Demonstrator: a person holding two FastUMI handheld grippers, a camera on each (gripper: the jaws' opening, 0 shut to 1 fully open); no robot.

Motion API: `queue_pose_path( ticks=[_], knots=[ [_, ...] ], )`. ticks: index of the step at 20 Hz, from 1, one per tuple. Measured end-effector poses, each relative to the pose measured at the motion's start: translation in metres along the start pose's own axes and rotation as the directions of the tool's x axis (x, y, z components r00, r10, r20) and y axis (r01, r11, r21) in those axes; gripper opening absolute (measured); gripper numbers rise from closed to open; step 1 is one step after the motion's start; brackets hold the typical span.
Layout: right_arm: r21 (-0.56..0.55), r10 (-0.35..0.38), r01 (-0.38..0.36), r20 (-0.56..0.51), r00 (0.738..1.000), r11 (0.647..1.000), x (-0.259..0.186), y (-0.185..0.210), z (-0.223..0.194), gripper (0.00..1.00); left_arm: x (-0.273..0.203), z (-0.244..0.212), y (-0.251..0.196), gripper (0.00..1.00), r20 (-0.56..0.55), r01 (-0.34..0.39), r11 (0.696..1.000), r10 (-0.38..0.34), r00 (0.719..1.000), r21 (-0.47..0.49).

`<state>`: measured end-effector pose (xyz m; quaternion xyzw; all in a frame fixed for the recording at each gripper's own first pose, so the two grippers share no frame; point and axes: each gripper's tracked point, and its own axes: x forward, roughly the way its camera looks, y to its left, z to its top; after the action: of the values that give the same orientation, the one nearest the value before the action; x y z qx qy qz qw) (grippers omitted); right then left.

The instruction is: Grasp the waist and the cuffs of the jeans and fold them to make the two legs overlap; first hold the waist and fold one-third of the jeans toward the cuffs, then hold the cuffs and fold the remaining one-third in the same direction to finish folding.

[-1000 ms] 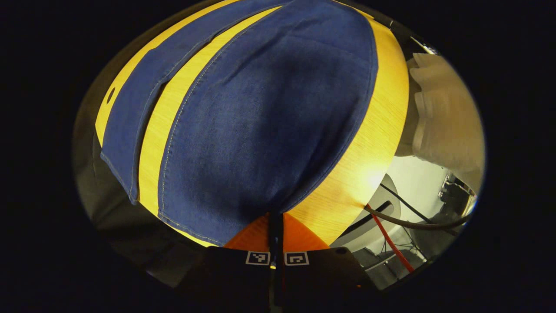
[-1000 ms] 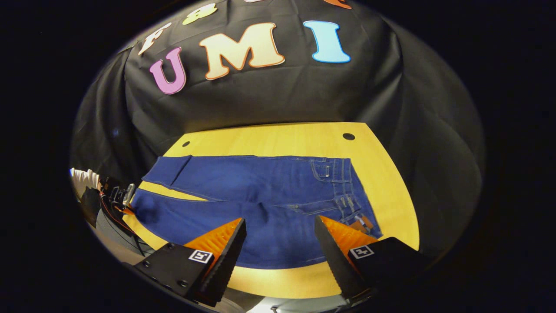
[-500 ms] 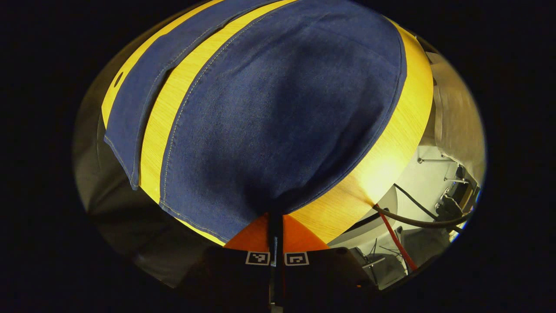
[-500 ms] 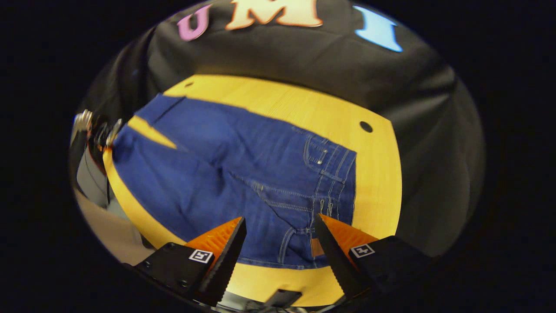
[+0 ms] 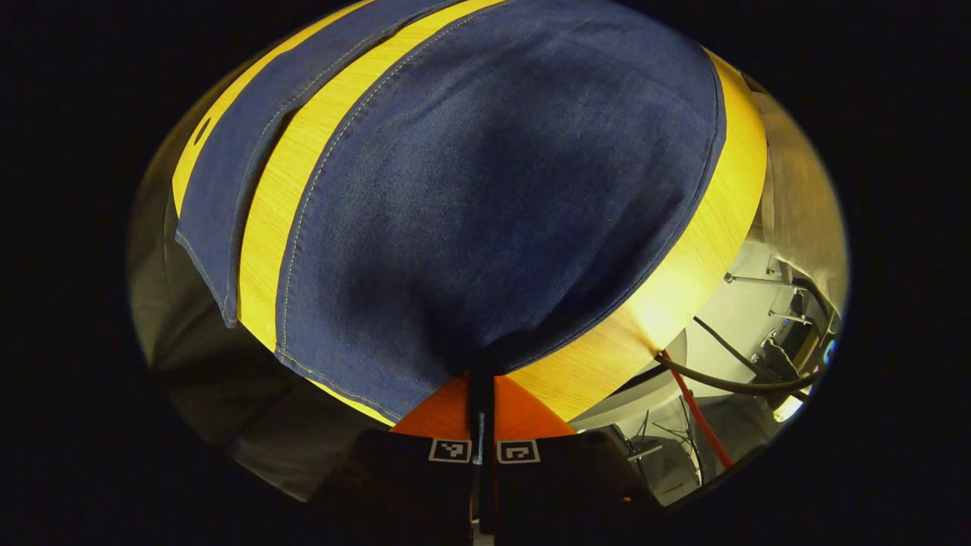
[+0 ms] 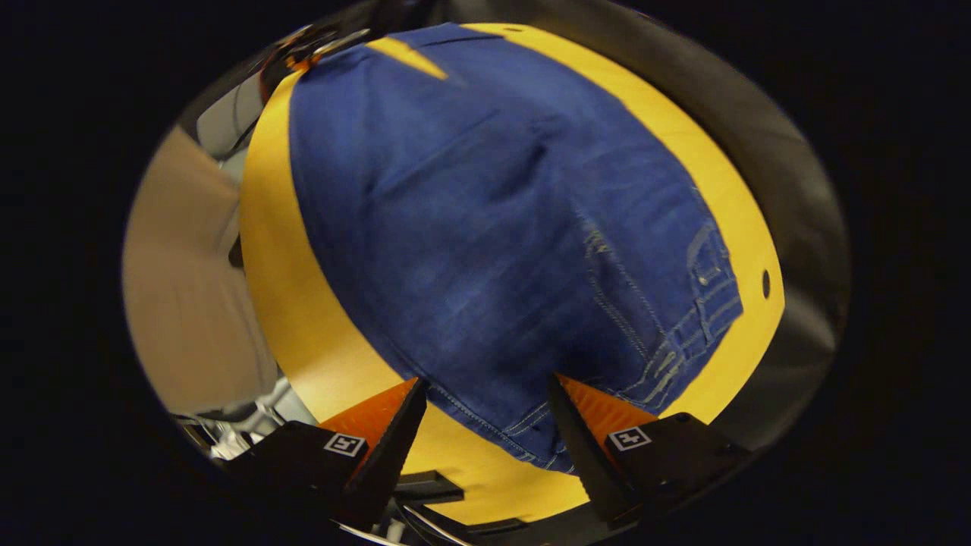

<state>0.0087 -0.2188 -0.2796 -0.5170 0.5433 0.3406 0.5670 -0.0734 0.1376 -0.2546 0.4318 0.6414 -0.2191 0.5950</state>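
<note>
Jeans (image 6: 493, 205) lie beneath open right hand-held gripper (image 6: 485, 402).

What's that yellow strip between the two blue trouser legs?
In the left gripper view, bare wooden tabletop shows between the far jeans leg and the near jeans leg; nothing lies on that strip.

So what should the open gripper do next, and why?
Probably lower the right gripper and close its fingers on the waist corner of the jeans. It is open above that corner, while the left gripper already pinches the near cuff.
</note>
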Motion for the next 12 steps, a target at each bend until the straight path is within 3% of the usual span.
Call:
queue_pose_path(
  ticks=[3, 8, 12],
  knots=[
    [-0.05, 0.038, -0.041, -0.062, 0.997, 0.998, 0.006, 0.005, -0.01, 0.99, 0.0, 0.0, 0.0, 0.0, -0.005, 0.0, 1.0, 0.0, 1.0, 0.006],
    [-0.117, 0.025, -0.036, -0.098, 0.995, 0.992, 0.012, 0.005, -0.011, 0.98, 0.0, 0.0, 0.0, 0.0, 0.0, -0.002, 1.0, 0.002, 1.0, 0.004],
    [-0.097, 0.025, -0.036, -0.118, 0.993, 0.995, 0.015, 0.006, -0.013, 0.95, 0.001, 0.0, 0.0, 0.0, -0.004, 0.004, 1.0, -0.004, 1.0, 0.003]
  ],
)
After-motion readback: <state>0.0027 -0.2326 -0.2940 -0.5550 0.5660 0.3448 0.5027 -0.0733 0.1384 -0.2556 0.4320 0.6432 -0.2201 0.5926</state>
